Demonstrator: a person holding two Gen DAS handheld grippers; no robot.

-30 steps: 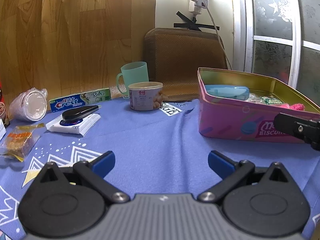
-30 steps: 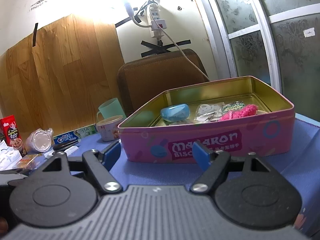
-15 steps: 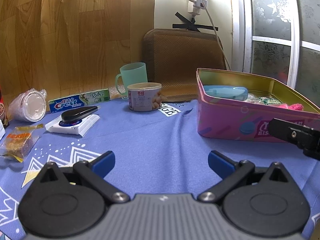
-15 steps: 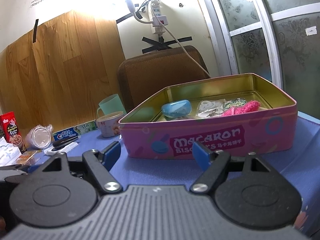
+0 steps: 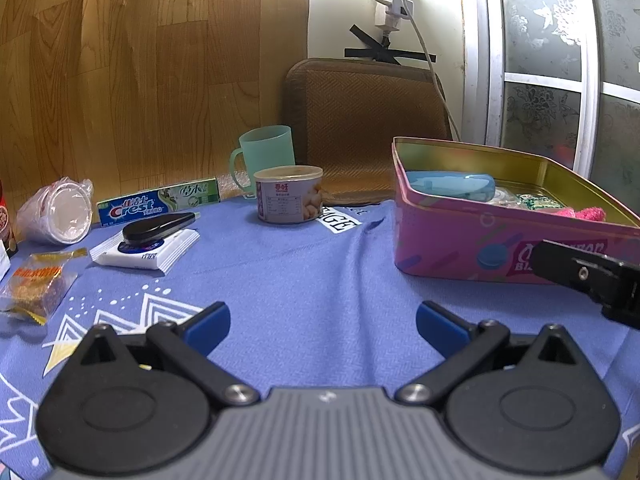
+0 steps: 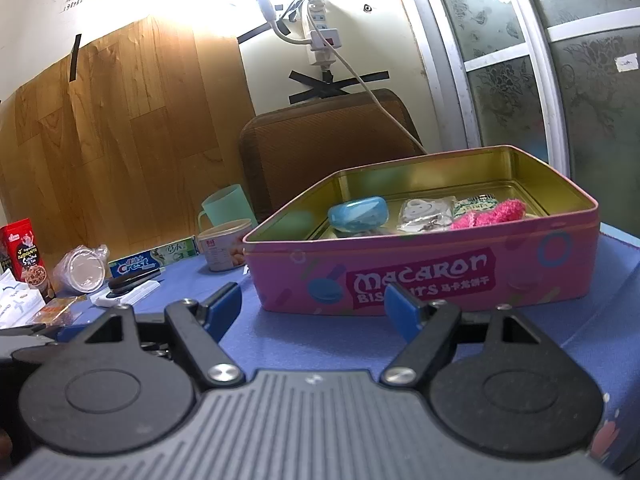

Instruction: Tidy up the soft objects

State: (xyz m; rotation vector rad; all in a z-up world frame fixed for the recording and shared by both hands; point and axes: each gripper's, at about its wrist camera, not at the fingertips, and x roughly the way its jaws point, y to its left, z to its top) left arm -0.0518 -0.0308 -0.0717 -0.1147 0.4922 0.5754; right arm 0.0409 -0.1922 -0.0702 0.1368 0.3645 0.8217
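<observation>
Counter [image 5: 312,280] under blue cloth carried a pink biscuit tin [image 6: 420,276] already holding a blue case [image 6: 358,214], sachets and a fluffy pink item [image 6: 490,214], presumably sorted there. Left gripper [image 5: 322,322] and right gripper [image 6: 314,304] both hovered wide and empty, free for another pick. Against the previous second, the right gripper's view had tilted slightly; nothing else had moved.

Open pink biscuit tin [image 6: 424,276] lying flat, inside it a fluffy pink soft piece [image 6: 490,214] at the right, clear packets [image 6: 426,213] in the middle, blue case [image 6: 358,214] at the left
</observation>
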